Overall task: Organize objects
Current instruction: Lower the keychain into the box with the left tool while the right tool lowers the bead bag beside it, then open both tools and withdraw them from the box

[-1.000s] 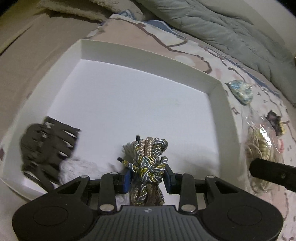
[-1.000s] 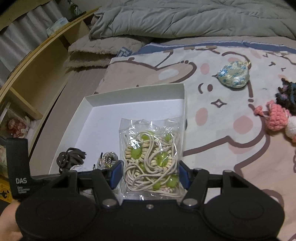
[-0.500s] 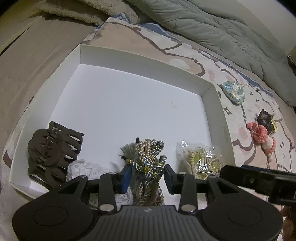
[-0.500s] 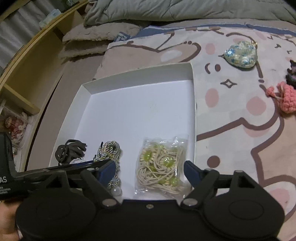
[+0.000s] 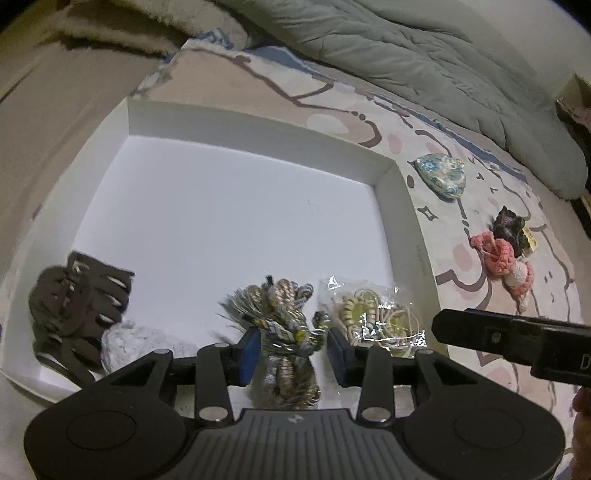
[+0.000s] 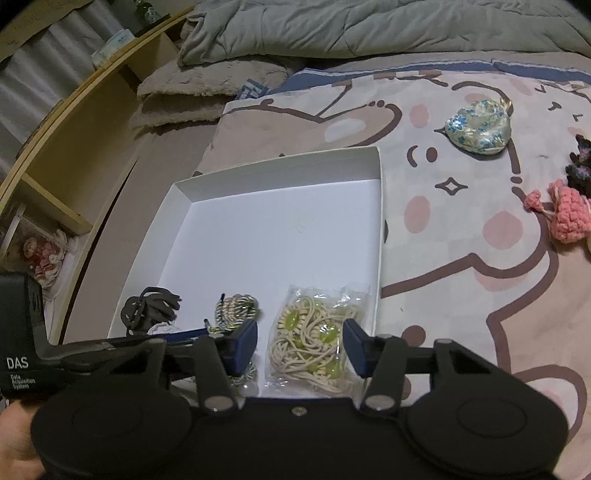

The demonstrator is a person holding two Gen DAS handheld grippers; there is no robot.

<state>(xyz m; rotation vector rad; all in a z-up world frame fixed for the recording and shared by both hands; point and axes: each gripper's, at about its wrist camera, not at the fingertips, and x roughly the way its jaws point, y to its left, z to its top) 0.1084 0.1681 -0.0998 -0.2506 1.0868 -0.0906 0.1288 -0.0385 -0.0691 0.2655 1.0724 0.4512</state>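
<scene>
A white tray (image 5: 258, 140) (image 6: 277, 166) lies on the patterned bedsheet. Along its near edge sit a dark claw clip (image 5: 74, 306) (image 6: 151, 306), a white fluffy piece (image 5: 136, 339), a braided cord bundle (image 5: 288, 325) (image 6: 236, 306) and a clear bag of beaded cords (image 5: 373, 317) (image 6: 314, 332). My left gripper (image 5: 293, 350) is shut on the cord bundle, which rests on the tray floor. My right gripper (image 6: 301, 345) hovers just over the bag, its jaws drawn in narrow and pressing on nothing. One of its fingers (image 5: 480, 328) shows beside the tray's right wall.
On the sheet to the right of the tray lie a blue floral pouch (image 5: 441, 175) (image 6: 476, 129), a pink crochet piece (image 5: 506, 258) (image 6: 569, 214) and a dark crochet piece (image 5: 511, 229) (image 6: 580, 162). A grey duvet (image 6: 369, 26) is heaped behind. A wooden shelf (image 6: 74, 129) stands at the left.
The right gripper let go of the bag, which now lies in the tray next to the cord bundle. Its jaws spread wide, then drew in again. The left gripper stayed on the cord.
</scene>
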